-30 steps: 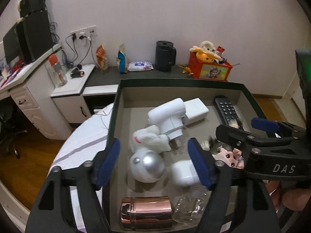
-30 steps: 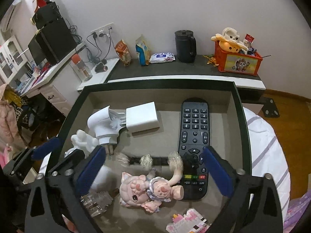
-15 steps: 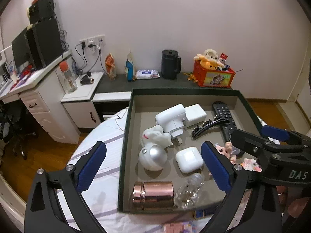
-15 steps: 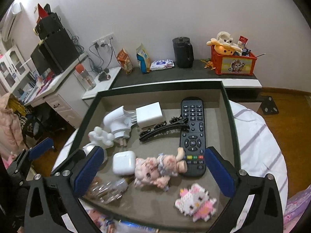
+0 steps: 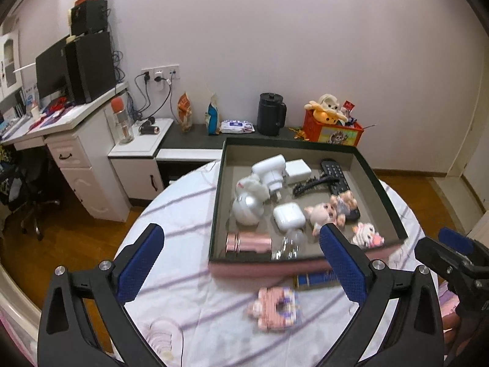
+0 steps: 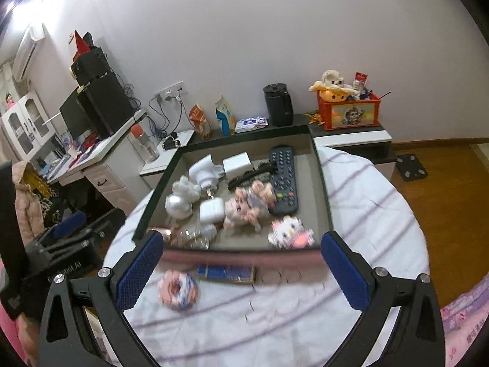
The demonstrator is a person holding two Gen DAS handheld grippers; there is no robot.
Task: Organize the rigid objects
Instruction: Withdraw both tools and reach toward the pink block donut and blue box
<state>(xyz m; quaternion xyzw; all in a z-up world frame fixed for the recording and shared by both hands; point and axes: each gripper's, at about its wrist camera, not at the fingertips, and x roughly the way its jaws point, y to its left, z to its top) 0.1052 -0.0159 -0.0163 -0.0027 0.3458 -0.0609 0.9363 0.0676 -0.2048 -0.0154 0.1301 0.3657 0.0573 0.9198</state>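
Note:
A dark-rimmed tray on the round table holds a black remote, a white plug adapter, a white earbud case, a silver ball, a pink pig doll, a pink-white block cat, a rose-gold case and a black hair clip. A pink block ring and a blue box lie on the cloth in front of the tray. My left gripper and right gripper are open and empty, held back over the table's near side.
The round table has a white cloth with purple stripes. Behind it stand a low dark shelf with a black kettle, snack bags and a red toy crate. A white desk is at the left. Wooden floor surrounds the table.
Both grippers have pulled back and up from inside the tray to the table's near side. The left jaws have opened wider. The hair clip now lies in the tray.

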